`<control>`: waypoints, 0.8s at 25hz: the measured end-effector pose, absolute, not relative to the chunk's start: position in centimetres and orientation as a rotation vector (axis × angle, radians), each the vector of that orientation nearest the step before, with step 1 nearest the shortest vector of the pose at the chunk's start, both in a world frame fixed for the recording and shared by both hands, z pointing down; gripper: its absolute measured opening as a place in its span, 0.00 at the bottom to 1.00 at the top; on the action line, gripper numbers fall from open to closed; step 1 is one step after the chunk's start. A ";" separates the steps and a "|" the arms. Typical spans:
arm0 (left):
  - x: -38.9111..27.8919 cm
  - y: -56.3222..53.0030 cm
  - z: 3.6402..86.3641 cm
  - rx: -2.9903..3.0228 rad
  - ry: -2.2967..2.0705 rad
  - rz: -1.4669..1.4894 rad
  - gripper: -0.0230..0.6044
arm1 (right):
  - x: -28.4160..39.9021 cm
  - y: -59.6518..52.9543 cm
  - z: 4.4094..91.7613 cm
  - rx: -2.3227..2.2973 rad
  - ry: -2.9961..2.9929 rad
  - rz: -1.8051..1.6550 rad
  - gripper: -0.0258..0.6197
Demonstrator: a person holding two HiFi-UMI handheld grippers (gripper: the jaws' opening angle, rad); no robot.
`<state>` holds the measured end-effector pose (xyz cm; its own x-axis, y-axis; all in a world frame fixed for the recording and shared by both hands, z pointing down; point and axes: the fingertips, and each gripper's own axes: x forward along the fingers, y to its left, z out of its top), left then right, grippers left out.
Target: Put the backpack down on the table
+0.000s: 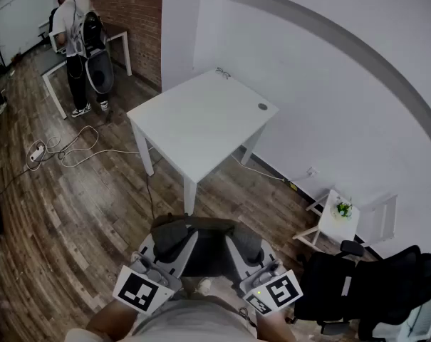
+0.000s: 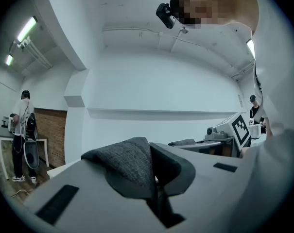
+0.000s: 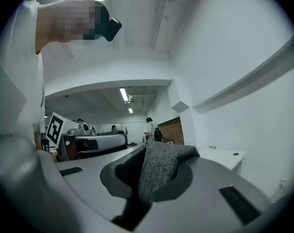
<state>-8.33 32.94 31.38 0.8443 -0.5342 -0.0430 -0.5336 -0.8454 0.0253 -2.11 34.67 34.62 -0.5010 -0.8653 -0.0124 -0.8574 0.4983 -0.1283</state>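
Note:
The backpack [image 1: 206, 246] is a dark grey fabric bundle hanging close in front of me, between both grippers and short of the white table [image 1: 201, 123]. My left gripper [image 1: 174, 242] is shut on a fold of its grey fabric [image 2: 129, 164], which bulges out between the jaws. On the other side, my right gripper [image 1: 245, 248] is shut on another fold of the fabric [image 3: 161, 171]. Both grippers point level. The table's near corner lies a step ahead of the backpack, above the wooden floor.
On the table's far side lie a pair of glasses [image 1: 222, 73] and a round cable grommet [image 1: 263, 107]. A black office chair [image 1: 372, 287] and a small white stand with a plant [image 1: 340, 218] are at the right. Cables [image 1: 58, 148] trail on the floor at the left; a person [image 1: 76, 38] stands far back.

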 end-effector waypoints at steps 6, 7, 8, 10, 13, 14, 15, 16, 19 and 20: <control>-7.5 33.9 31.2 3.006 -0.907 -0.073 0.08 | -1.2 35.8 34.6 -1.502 2.641 -0.186 0.12; -7.5 34.0 31.3 2.995 -0.927 -0.077 0.08 | -1.2 36.0 34.6 -1.492 2.651 -0.180 0.12; -7.4 34.0 31.3 2.984 -0.949 -0.081 0.08 | -1.1 36.1 34.6 -1.479 2.661 -0.174 0.12; -7.2 33.8 31.3 2.971 -0.996 -0.085 0.08 | -0.8 36.3 34.5 -1.451 2.678 -0.159 0.12; -6.8 33.3 31.5 2.972 -1.056 -0.085 0.08 | -0.4 36.3 34.4 -1.415 2.696 -0.134 0.12; -6.6 33.3 31.6 2.972 -1.069 -0.085 0.08 | -0.2 36.3 34.4 -1.408 2.700 -0.128 0.12; -6.4 33.2 31.7 2.969 -1.078 -0.087 0.08 | 0.0 36.2 34.5 -1.404 2.703 -0.124 0.12; -6.2 33.0 31.8 2.966 -1.084 -0.090 0.08 | 0.2 36.1 34.5 -1.402 2.705 -0.121 0.12; -5.9 32.4 31.8 2.970 -1.092 -0.098 0.08 | 0.5 35.5 34.5 -1.396 2.712 -0.110 0.12; -5.9 32.1 31.8 2.974 -1.094 -0.102 0.08 | 0.4 35.2 34.6 -1.394 2.718 -0.105 0.12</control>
